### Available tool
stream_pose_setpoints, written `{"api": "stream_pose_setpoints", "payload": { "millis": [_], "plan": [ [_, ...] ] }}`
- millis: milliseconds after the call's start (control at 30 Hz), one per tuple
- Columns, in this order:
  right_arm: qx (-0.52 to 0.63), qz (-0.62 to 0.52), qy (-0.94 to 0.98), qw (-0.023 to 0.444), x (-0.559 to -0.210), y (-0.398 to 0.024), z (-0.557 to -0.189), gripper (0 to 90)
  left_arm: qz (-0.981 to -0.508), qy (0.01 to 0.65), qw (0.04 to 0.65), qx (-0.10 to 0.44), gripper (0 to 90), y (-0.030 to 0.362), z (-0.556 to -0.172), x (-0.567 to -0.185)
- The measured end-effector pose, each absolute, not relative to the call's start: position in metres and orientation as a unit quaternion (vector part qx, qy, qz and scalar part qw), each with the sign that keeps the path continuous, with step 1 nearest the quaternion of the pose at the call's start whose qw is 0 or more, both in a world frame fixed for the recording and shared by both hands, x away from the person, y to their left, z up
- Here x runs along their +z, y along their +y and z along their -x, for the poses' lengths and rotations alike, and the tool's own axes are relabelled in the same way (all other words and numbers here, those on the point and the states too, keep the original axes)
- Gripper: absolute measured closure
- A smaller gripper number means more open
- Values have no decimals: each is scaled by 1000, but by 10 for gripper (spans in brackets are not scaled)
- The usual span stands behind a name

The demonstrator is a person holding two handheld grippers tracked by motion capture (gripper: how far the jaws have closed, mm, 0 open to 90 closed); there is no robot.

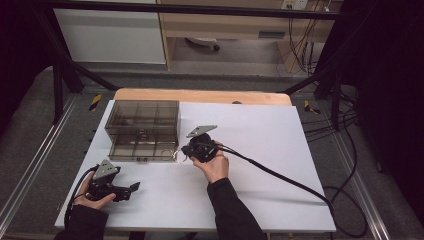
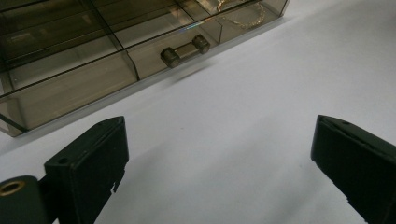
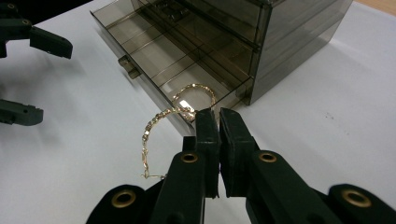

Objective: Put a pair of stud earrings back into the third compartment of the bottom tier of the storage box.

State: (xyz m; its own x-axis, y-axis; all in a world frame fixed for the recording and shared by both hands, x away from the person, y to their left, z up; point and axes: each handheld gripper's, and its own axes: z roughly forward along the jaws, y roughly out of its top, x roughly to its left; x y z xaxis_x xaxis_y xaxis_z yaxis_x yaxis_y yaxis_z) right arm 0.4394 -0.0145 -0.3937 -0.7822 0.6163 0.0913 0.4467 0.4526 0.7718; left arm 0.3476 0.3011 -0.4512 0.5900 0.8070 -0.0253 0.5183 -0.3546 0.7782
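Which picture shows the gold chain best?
The right gripper view: the gold chain hangs from the shut right gripper over the open drawer. The left gripper view shows part of it; the high view only a tiny loop.

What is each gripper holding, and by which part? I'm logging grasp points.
The right gripper is shut on the gold chain, pinching it near the drawer rim; the rest dangles outside. The left gripper is open, holding nothing.

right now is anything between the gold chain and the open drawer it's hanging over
Nothing visible blocks it. The right gripper holds the gold chain draped across the front wall of the open drawer, one loop already inside the corner compartment.
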Motion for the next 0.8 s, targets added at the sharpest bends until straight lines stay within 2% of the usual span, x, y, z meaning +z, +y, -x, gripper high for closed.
{"api": "stream_pose_setpoints", "payload": {
  "millis": [800],
  "plan": [
    [419,-315,845,106,-402,14,-456,869,-802,413,391,184,42,302,-348,-451]
  ]
}}
